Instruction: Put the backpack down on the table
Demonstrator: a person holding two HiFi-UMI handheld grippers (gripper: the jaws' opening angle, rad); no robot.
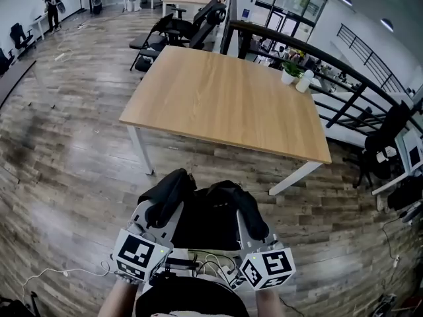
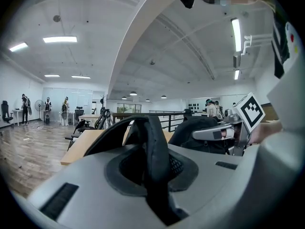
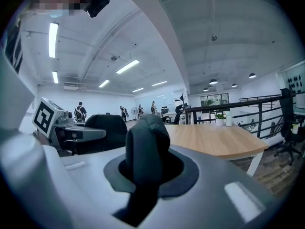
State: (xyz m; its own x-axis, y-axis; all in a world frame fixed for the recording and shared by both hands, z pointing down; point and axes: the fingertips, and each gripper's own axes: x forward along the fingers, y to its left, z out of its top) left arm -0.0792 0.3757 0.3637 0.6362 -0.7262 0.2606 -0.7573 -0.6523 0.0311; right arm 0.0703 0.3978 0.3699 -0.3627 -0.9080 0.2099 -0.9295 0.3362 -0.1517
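A black backpack (image 1: 206, 218) hangs in the air in front of the person, short of the wooden table (image 1: 225, 101). My left gripper (image 1: 160, 207) is shut on its left shoulder strap (image 2: 151, 147), which stands pinched between the jaws. My right gripper (image 1: 251, 218) is shut on the right shoulder strap (image 3: 145, 149). The bag's body hangs between the two grippers and below them, mostly hidden. In the left gripper view the right gripper (image 2: 228, 133) shows to the right; in the right gripper view the left gripper (image 3: 71, 132) shows to the left.
A small potted plant (image 1: 289, 71) and a white bottle (image 1: 304, 81) stand at the table's far right corner. A black railing (image 1: 344, 78) runs behind the table. Office chairs (image 1: 165, 35) stand beyond the far left corner. Wood floor (image 1: 73, 144) lies between me and the table.
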